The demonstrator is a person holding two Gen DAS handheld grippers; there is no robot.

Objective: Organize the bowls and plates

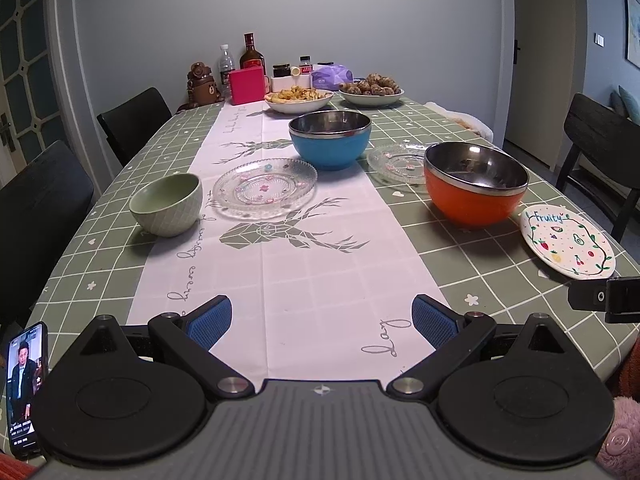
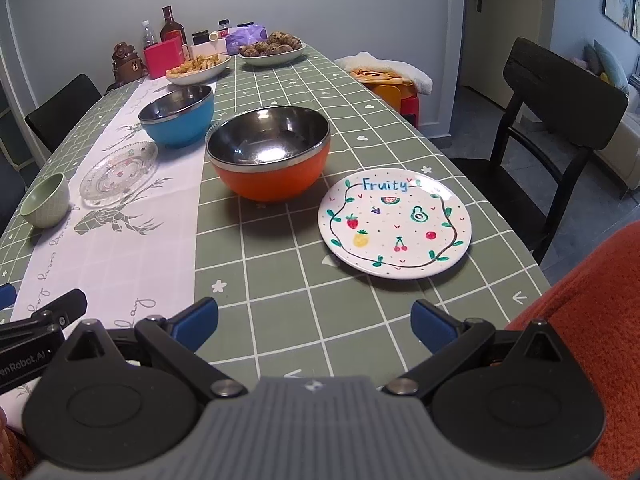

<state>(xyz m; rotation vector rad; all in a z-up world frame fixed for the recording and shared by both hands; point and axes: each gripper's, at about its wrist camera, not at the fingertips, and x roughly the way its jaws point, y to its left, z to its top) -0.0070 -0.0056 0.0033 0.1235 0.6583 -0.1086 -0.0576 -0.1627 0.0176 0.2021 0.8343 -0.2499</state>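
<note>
Home dining room: clothed table [image 1: 320, 264], chairs [image 2: 560, 120], food

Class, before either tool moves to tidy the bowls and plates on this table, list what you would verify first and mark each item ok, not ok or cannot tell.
1. Left tool open, holding nothing: ok.
2. Right tool open, holding nothing: ok.
3. Orange bowl and blue bowl hold nothing: ok.
4. Green bowl holds nothing: cannot tell, its bottom is hidden.
5. Fruity plate lies flat with nothing on it: ok.
6. Second glass plate free to lift: cannot tell, it is partly hidden behind the orange bowl.
</note>
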